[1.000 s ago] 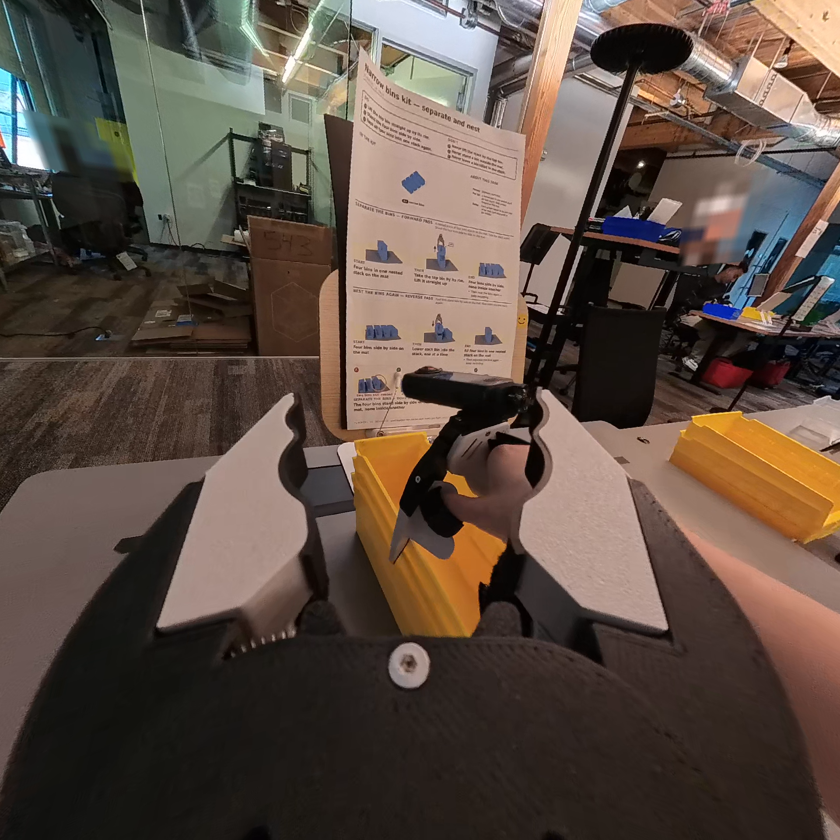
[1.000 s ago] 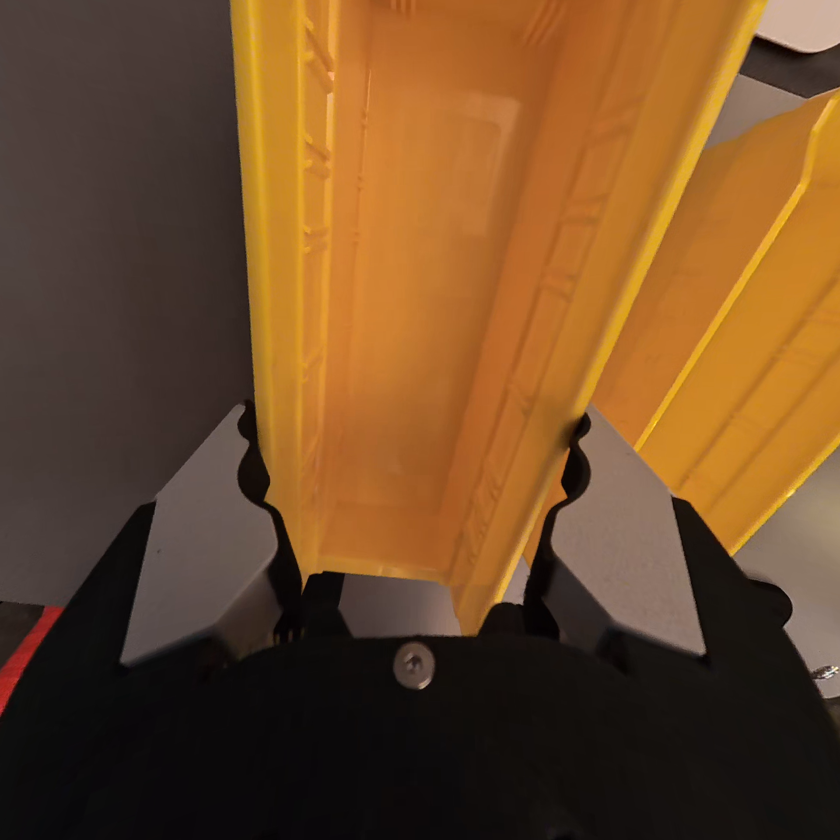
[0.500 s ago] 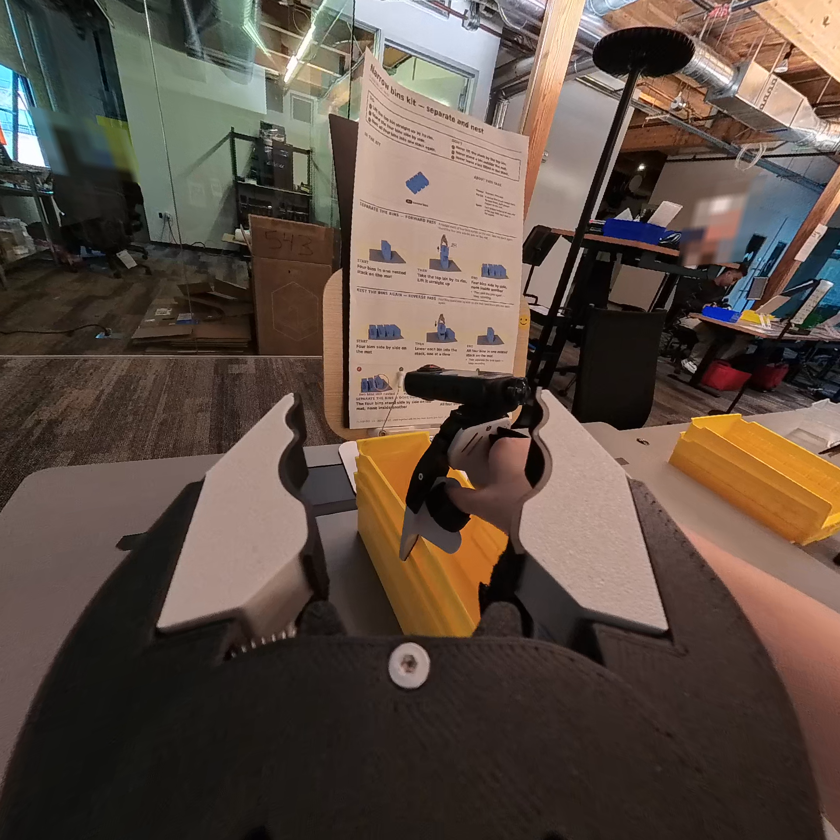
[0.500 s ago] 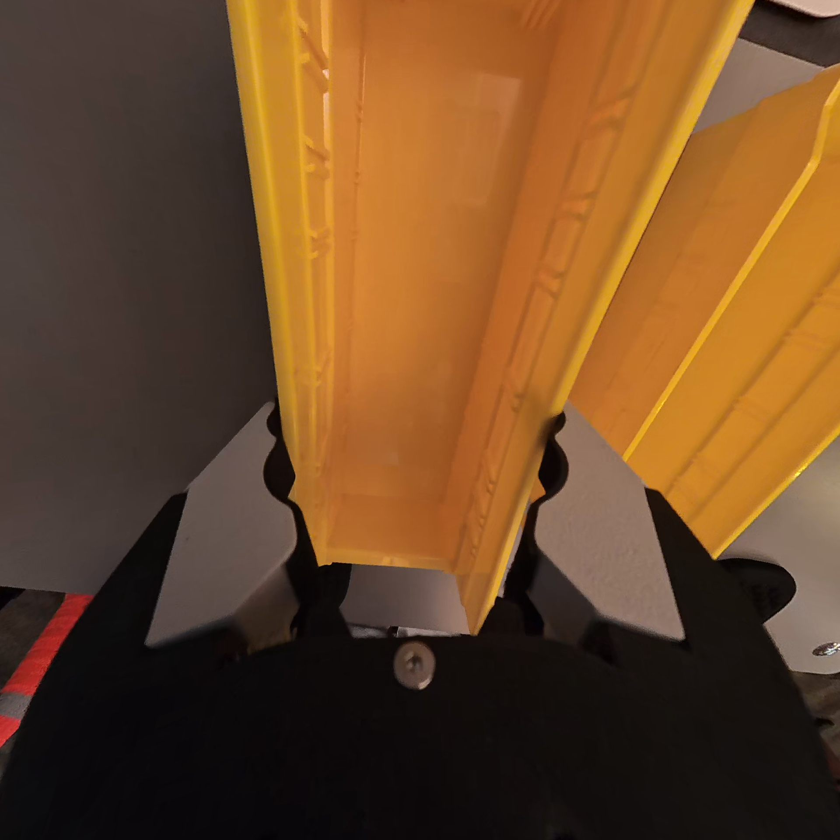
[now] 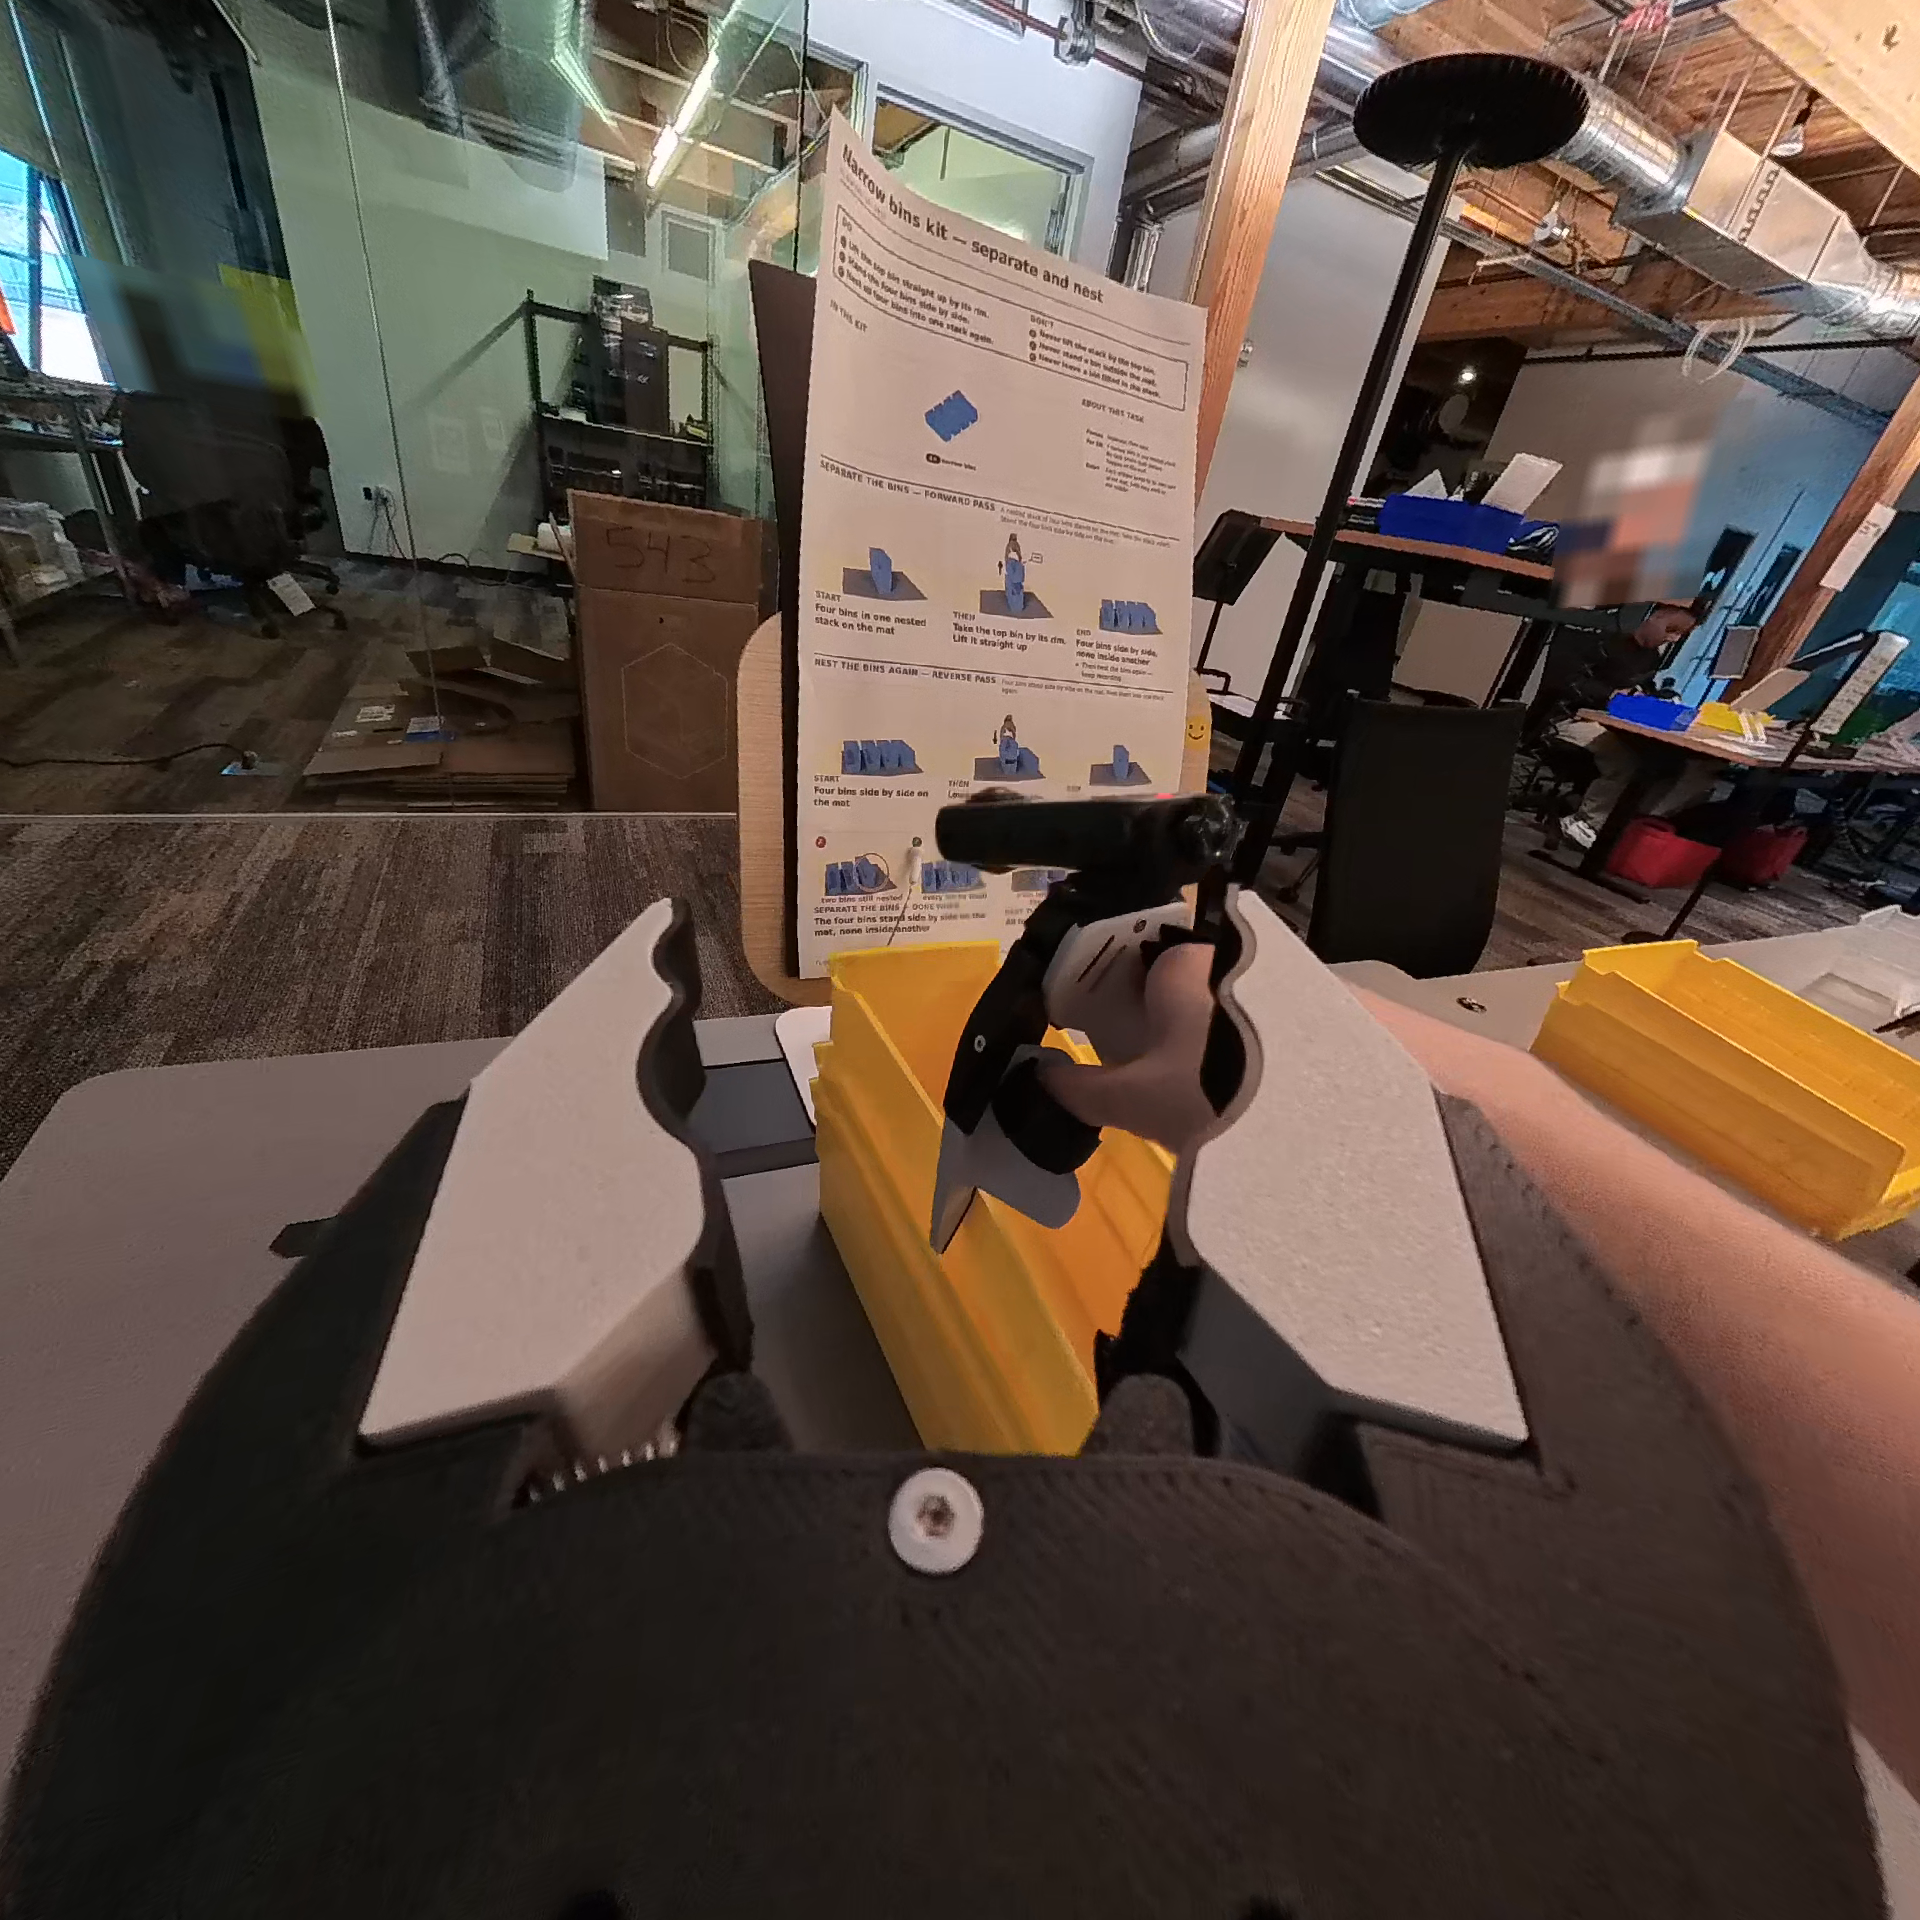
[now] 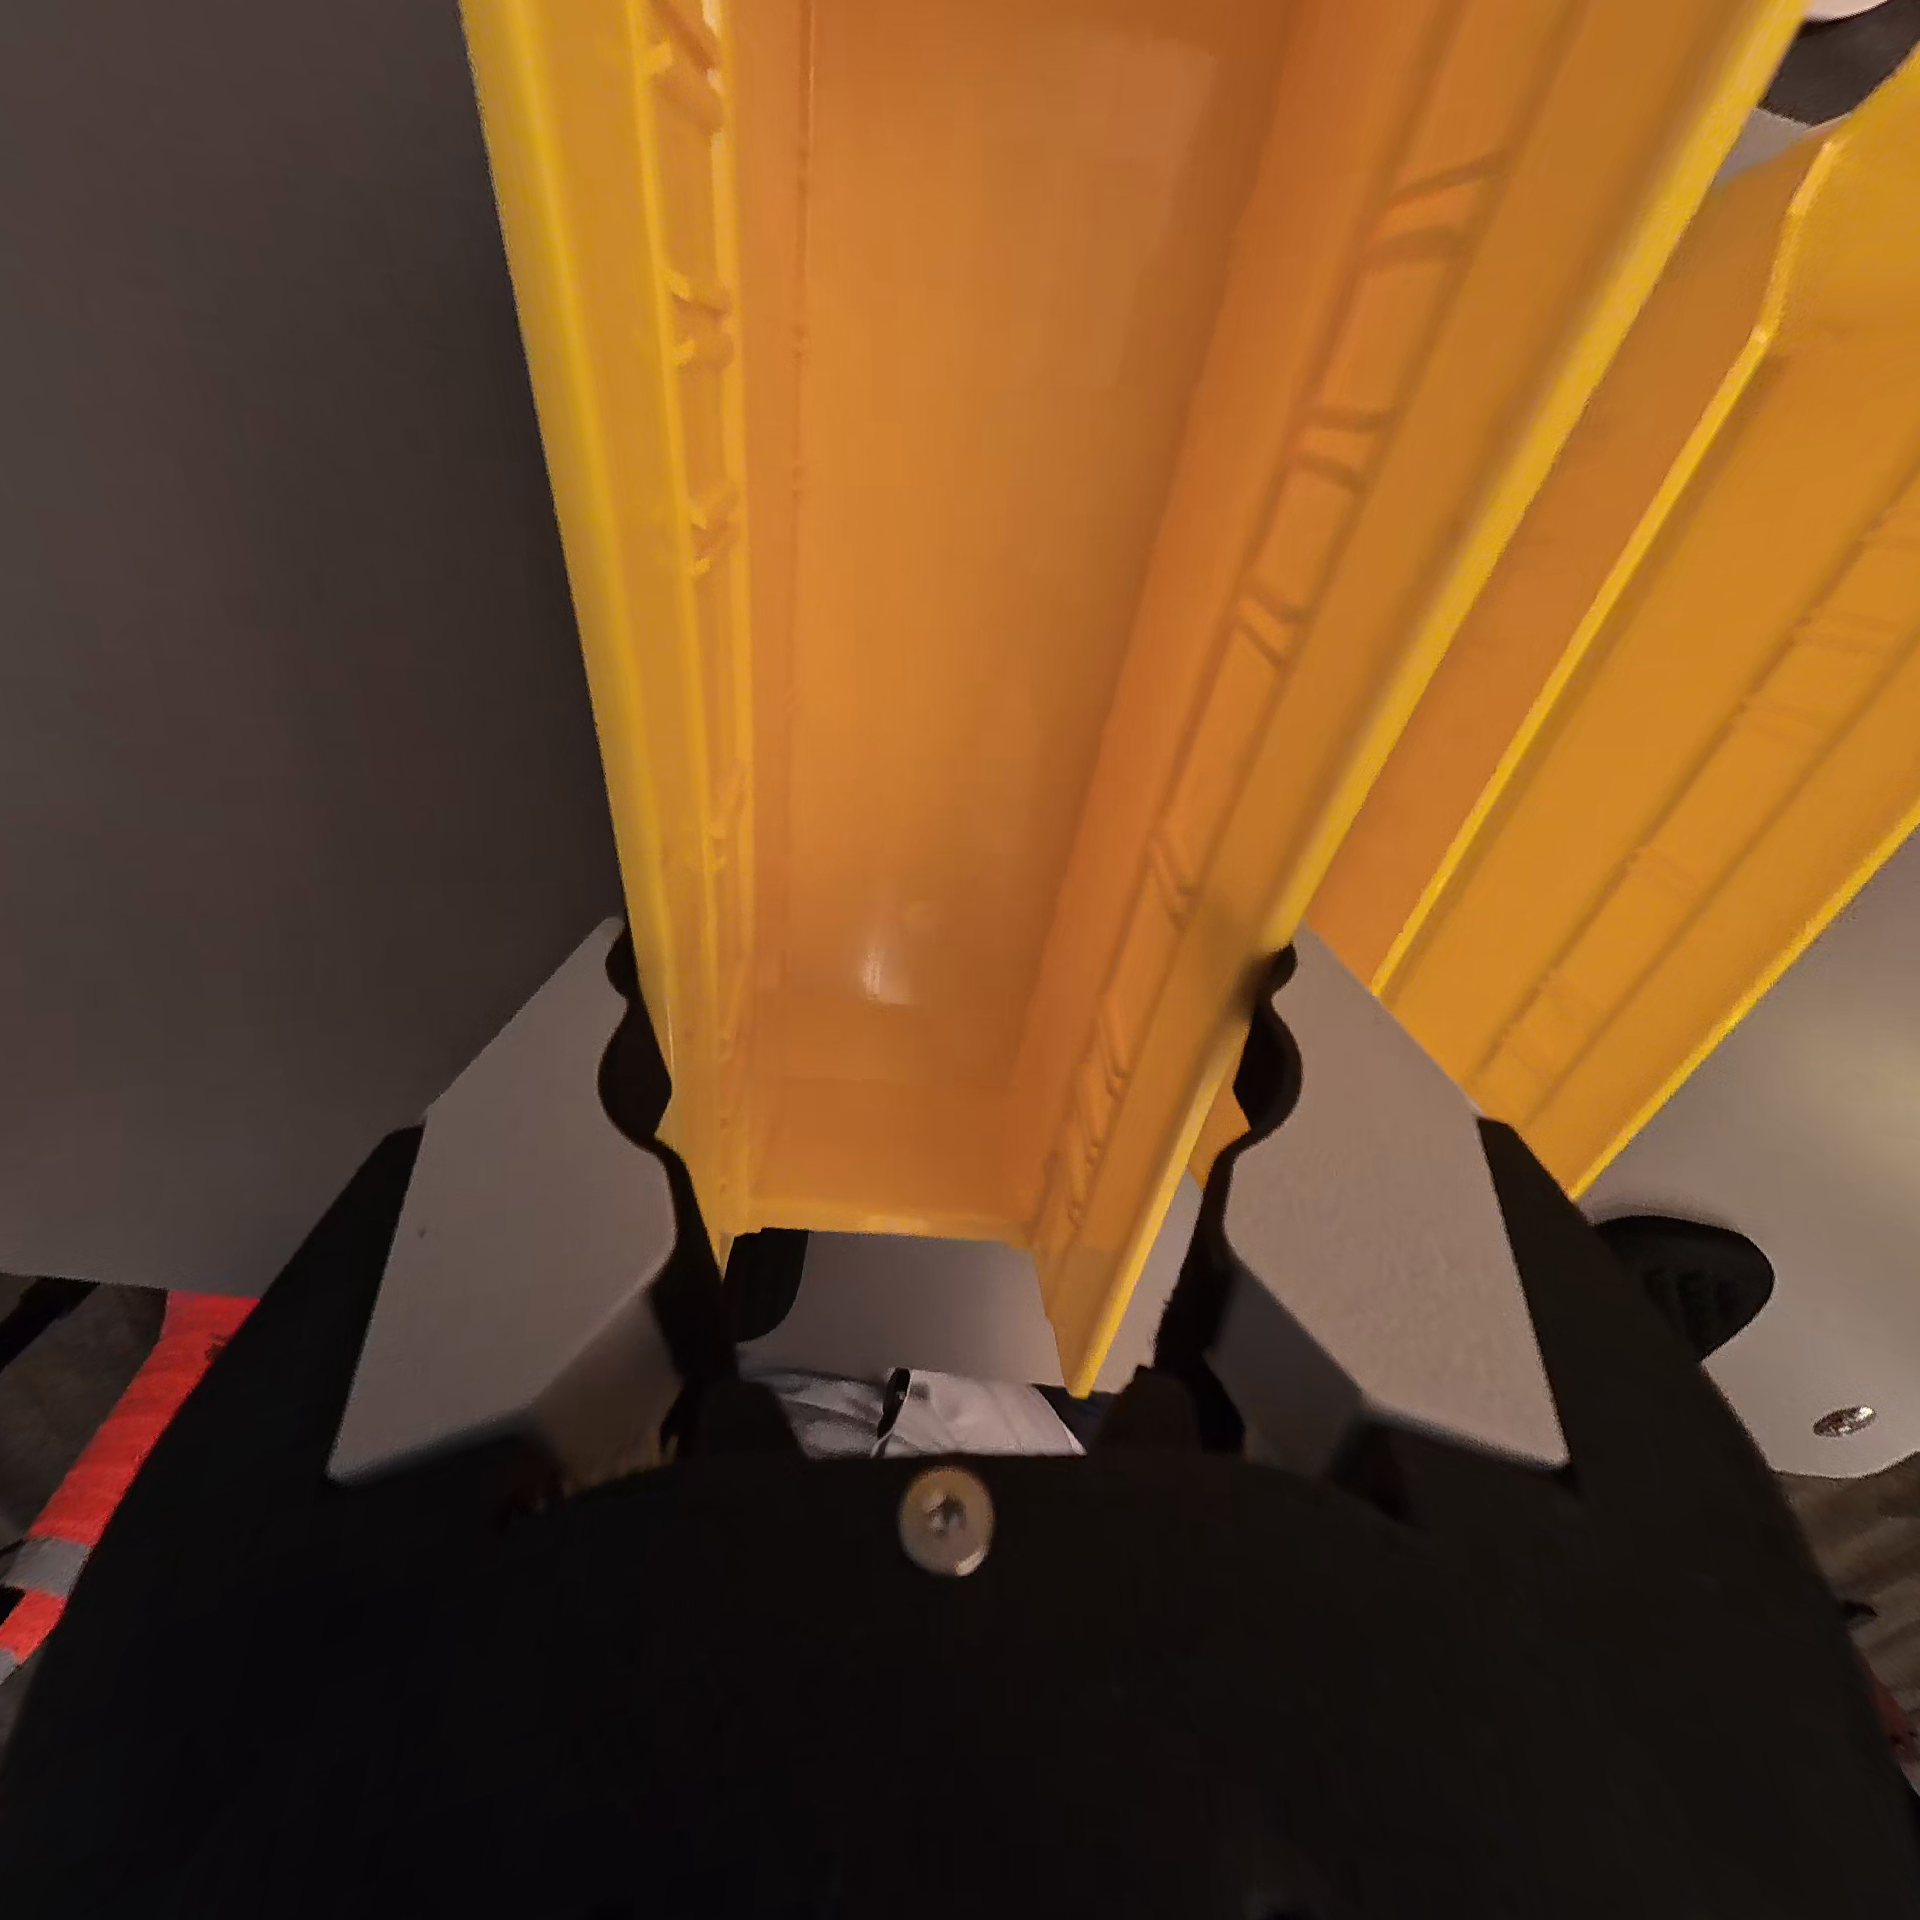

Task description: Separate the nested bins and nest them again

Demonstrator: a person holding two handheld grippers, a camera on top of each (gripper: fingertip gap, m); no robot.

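Now the right gripper has narrowed since a second ago: its pads then stood apart from the bin's walls and now press on both sides of the top bin, which sits a little lower between the fingers. The left gripper is unchanged, spread wide and holding nothing, hanging behind the stack.

Counted left to right in the left wrist view: one yellow stack in the middle of the table, showing stepped rims of several nested bins, their exact number hard to tell; one right gripper held by a hand over that stack; one further yellow stack lying on the table at right. The right wrist view shows two yellow bodies: the gripped bin and, just right of it, another bin.

The table is grey with a darker mat under the bins. An instruction sheet stands on a wooden board behind them. Beyond lie carpet, a glass wall, cardboard boxes, a black pole, desks and a seated person.
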